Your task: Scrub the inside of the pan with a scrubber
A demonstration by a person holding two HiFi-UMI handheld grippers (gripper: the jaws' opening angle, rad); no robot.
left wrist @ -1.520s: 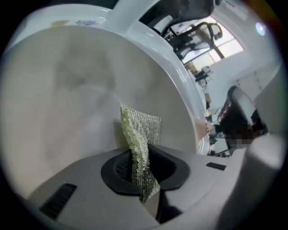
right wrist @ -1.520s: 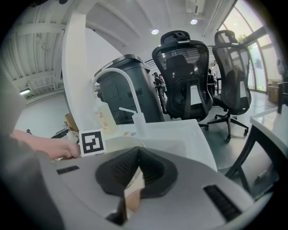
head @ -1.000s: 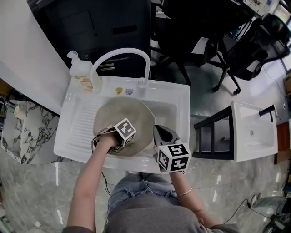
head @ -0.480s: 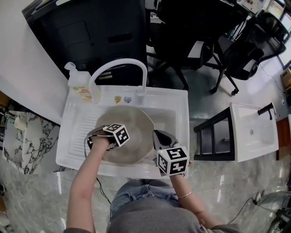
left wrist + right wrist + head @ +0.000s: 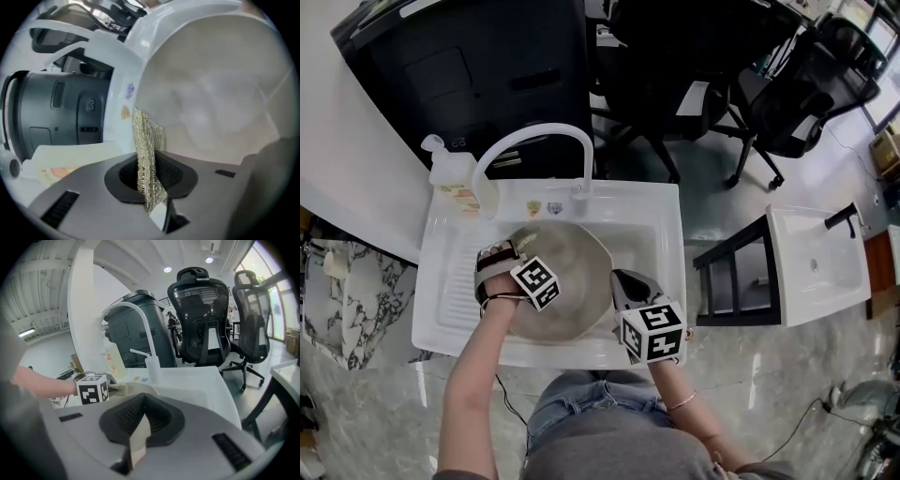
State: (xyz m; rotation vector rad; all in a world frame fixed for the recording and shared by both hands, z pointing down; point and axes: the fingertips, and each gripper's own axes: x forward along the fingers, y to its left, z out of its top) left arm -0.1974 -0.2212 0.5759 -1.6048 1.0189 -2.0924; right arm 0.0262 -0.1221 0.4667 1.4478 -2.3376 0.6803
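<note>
A wide beige pan (image 5: 567, 281) lies in the white sink (image 5: 670, 234). My left gripper (image 5: 506, 249) is over the pan's far left rim, shut on a gold mesh scrubber (image 5: 525, 243). In the left gripper view the scrubber (image 5: 147, 154) hangs pinched between the jaws of that gripper (image 5: 149, 176), in front of the pan's pale inside (image 5: 220, 93). My right gripper (image 5: 624, 279) sits at the pan's right rim. In the right gripper view this gripper (image 5: 140, 427) is shut on a thin beige edge of the pan (image 5: 139, 437).
A white arched faucet (image 5: 530, 141) stands behind the basin, a soap bottle (image 5: 450, 173) at its left. The ribbed drainboard (image 5: 450, 281) is left of the pan. To the right are a black frame (image 5: 736, 272), a second white basin (image 5: 816, 267), and office chairs (image 5: 787, 94) behind.
My left gripper has carried the scrubber from the pan's near side up to its far left rim. The right gripper has stayed at the right rim.
</note>
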